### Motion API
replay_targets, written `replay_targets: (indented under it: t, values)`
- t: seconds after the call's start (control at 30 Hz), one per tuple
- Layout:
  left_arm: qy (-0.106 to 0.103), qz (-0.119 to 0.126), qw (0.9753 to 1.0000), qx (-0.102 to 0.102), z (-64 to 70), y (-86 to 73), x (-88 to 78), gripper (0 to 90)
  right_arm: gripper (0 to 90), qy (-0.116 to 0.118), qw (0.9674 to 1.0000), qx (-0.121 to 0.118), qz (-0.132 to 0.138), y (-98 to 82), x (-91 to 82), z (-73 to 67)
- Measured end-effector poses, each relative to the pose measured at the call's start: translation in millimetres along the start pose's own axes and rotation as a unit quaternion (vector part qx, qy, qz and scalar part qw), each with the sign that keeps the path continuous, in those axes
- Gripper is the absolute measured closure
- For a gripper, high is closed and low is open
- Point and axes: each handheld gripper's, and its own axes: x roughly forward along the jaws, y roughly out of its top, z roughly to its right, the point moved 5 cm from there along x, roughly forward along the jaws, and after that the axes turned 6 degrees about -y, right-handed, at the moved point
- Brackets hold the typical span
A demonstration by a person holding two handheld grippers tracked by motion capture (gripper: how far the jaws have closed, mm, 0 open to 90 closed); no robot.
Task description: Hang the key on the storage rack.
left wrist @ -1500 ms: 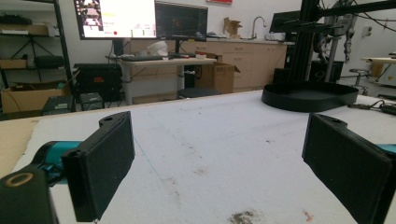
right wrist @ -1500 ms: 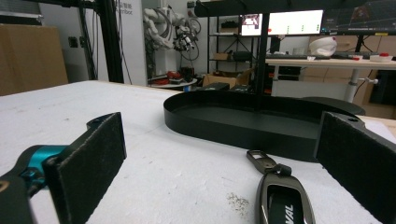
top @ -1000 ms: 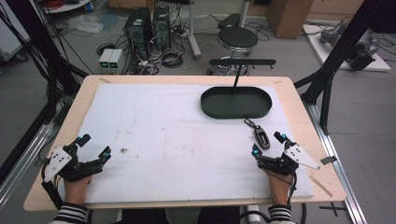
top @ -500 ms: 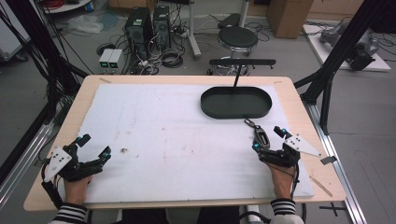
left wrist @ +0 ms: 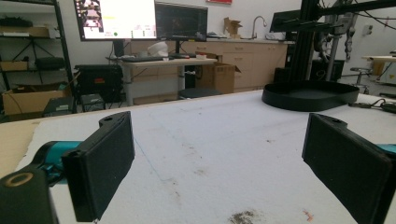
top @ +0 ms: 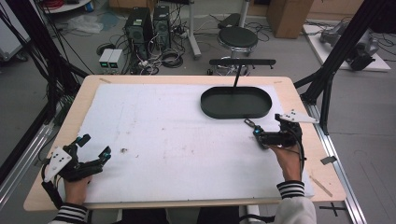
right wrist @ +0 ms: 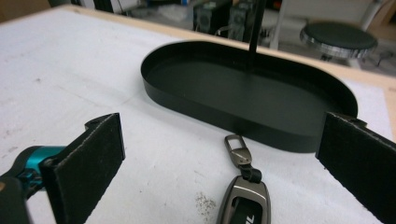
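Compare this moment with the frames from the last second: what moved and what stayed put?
The right gripper swung from the table's right edge up and inward over the key fob, jaws open around it, nothing grasped. The left gripper, open, the black oval tray and the fob kept their places.

One tray (top: 236, 101). One key fob (right wrist: 243, 200), one clip (right wrist: 237, 149) on it. Two grippers: left (top: 93, 148), right (top: 258, 133). One stool (top: 238, 36). Two computer towers (top: 148, 23). One white mat (top: 177, 140).
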Motion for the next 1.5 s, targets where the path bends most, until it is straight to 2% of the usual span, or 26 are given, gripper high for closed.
replay_targets:
  t: [0.03, 0.07, 0.1, 0.27, 0.47, 0.6, 0.73, 0.83, 0.87, 0.9, 0.97, 1.0, 1.03, 1.1, 1.13, 1.17, 1.2, 1.23, 1.27, 1.3, 1.33, 1.37, 1.4, 1.43, 1.47, 1.5]
  values:
    - [0.0, 0.0, 1.0, 0.0, 0.0, 0.0, 0.0, 9.7, 0.2, 0.0, 1.0, 0.0, 0.0, 0.0, 0.0, 0.0]
    - [0.0, 0.0, 1.0, 0.0, -0.1, 0.0, 0.0, 9.6, 0.2, 0.006, 0.9998, 0.004, -0.019, 2.7, 4.9, 1.0]
    - [0.0, 0.0, 1.0, 0.0, -0.1, 0.0, 0.0, 9.6, 0.2, 0.006, 0.9998, 0.004, -0.019, 2.7, 4.9, 1.0]
    - [0.0, 0.001, 1.0, -0.001, -0.2, 0.0, 0.1, 9.7, 0.3, 0.005, 0.9983, 0.013, -0.056, 7.4, 14.3, 6.0]
    - [0.0, 0.001, 1.0, -0.001, -0.2, 0.0, 0.1, 9.7, 0.2, -0.009, 0.9919, 0.001, -0.127, 7.9, 25.8, 14.5]
    - [0.0, 0.001, 1.0, -0.002, -0.2, 0.1, 0.1, 9.7, 0.3, -0.013, 0.9836, -0.018, -0.179, 7.5, 33.0, 17.3]
    - [0.0, 0.001, 1.0, -0.002, -0.3, 0.1, 0.1, 9.7, 0.3, -0.024, 0.9756, -0.032, -0.216, 7.0, 39.9, 19.4]
    - [0.0, 0.001, 1.0, -0.001, -0.2, 0.1, 0.1, 9.7, 0.3, -0.025, 0.9691, -0.022, -0.244, 3.7, 45.4, 21.2]
    - [0.0, 0.0, 1.0, -0.001, -0.3, 0.0, 0.0, 9.7, 0.3, -0.02, 0.9649, -0.021, -0.261, 0.2, 48.4, 22.2]
    - [0.0, 0.001, 1.0, -0.002, -0.3, 0.1, 0.1, 9.7, 0.3, -0.02, 0.9649, -0.021, -0.261, 0.2, 48.4, 22.2]
    - [0.001, 0.001, 1.0, -0.003, -0.3, 0.0, 0.1, 9.7, 0.3, -0.021, 0.9587, -0.027, -0.282, -5.7, 52.6, 23.4]
    - [0.0, 0.002, 1.0, -0.003, -0.2, 0.1, 0.2, 9.7, 0.3, -0.02, 0.9544, -0.031, -0.296, -9.2, 54.7, 23.7]
    - [0.0, 0.001, 1.0, -0.002, -0.3, 0.1, 0.3, 9.7, 0.3, -0.02, 0.9544, -0.031, -0.296, -9.2, 54.7, 23.7]
    - [0.0, 0.002, 1.0, -0.002, -0.3, 0.1, 0.3, 9.7, 0.4, -0.024, 0.9516, -0.032, -0.305, -11.4, 57.0, 23.8]
    - [0.0, 0.001, 1.0, -0.003, -0.3, 0.1, 0.3, 9.7, 0.7, -0.022, 0.948, -0.031, -0.316, -13.5, 58.6, 23.7]
    - [0.0, 0.001, 1.0, -0.003, -0.3, 0.1, 0.3, 9.7, 0.7, -0.022, 0.948, -0.031, -0.316, -13.5, 58.6, 23.7]
    - [0.0, 0.002, 1.0, -0.003, -0.3, 0.1, 0.3, 9.7, 0.8, -0.018, 0.9434, -0.029, -0.33, -16.5, 60.3, 23.4]
    - [0.001, 0.001, 1.0, -0.003, -0.3, 0.1, 0.2, 9.7, 0.8, -0.018, 0.9434, -0.029, -0.33, -16.5, 60.3, 23.4]
    - [0.001, 0.002, 1.0, -0.004, -0.3, 0.1, 0.2, 9.7, 0.8, -0.022, 0.9375, -0.025, -0.346, -19.8, 61.8, 23.1]
    - [0.001, 0.001, 1.0, -0.003, -0.3, 0.1, 0.3, 9.7, 0.8, -0.022, 0.9375, -0.025, -0.346, -19.8, 61.8, 23.1]
    - [0.001, 0.001, 1.0, -0.003, -0.3, 0.1, 0.3, 9.7, 0.8, -0.02, 0.9331, -0.023, -0.358, -22.6, 63.4, 23.0]
    - [0.001, 0.001, 1.0, -0.003, -0.3, 0.1, 0.3, 9.7, 0.8, -0.02, 0.9331, -0.023, -0.358, -22.6, 63.4, 23.0]
    - [0.001, 0.001, 1.0, -0.003, -0.3, 0.1, 0.2, 9.7, 0.8, -0.021, 0.931, -0.022, -0.364, -24.6, 64.8, 23.5]
    - [0.001, 0.001, 1.0, -0.003, -0.3, 0.1, 0.3, 9.7, 0.8, -0.021, 0.931, -0.022, -0.364, -24.6, 64.8, 23.5]
    - [0.0, 0.001, 1.0, -0.002, -0.3, 0.1, 0.3, 9.7, 0.8, -0.022, 0.9285, -0.023, -0.37, -25.3, 65.0, 23.7]
    - [0.001, 0.001, 1.0, -0.003, -0.3, 0.1, 0.3, 9.7, 0.8, -0.023, 0.9275, -0.025, -0.372, -26.1, 65.6, 23.7]
